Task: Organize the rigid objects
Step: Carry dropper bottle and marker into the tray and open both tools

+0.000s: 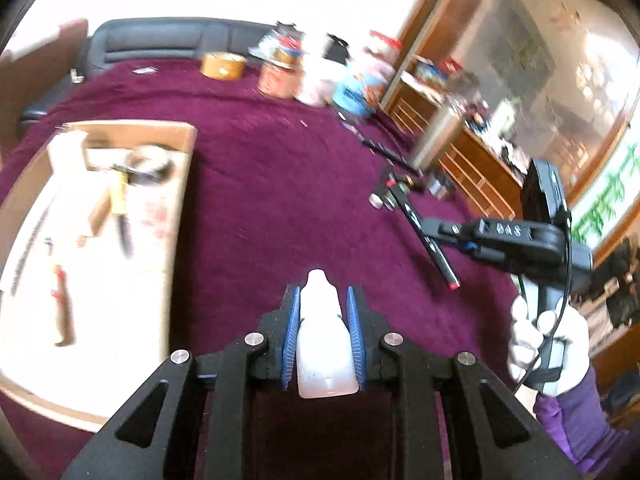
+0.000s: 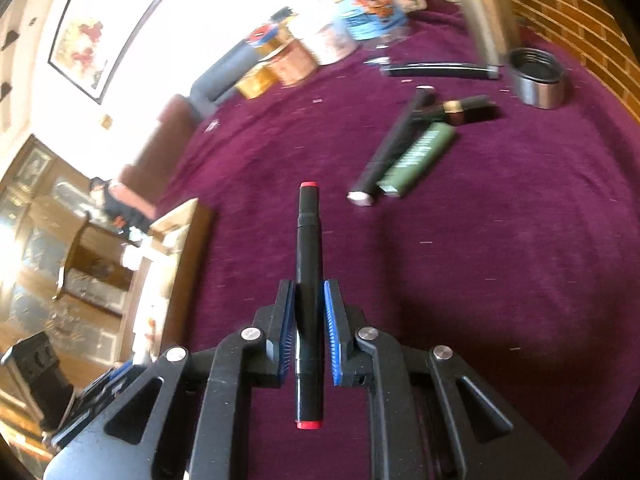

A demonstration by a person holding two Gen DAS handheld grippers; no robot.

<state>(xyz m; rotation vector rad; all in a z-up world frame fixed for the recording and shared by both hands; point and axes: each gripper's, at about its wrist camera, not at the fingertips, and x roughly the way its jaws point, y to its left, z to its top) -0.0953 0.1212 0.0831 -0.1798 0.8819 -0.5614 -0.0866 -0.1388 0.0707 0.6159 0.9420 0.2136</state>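
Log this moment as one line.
left tool: shut on small white plastic bottle | right tool: shut on black red-tipped marker | open cardboard box: nearby

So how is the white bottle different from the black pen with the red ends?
The white bottle is short, fat and see-through pale; the black pen is long, thin and dark with red tips. The bottle sits in the left gripper; the pen sits in the right gripper. The bottle narrows to a nozzle; the pen stays nearly straight. Both are squeezed between blue pads above the purple cloth.
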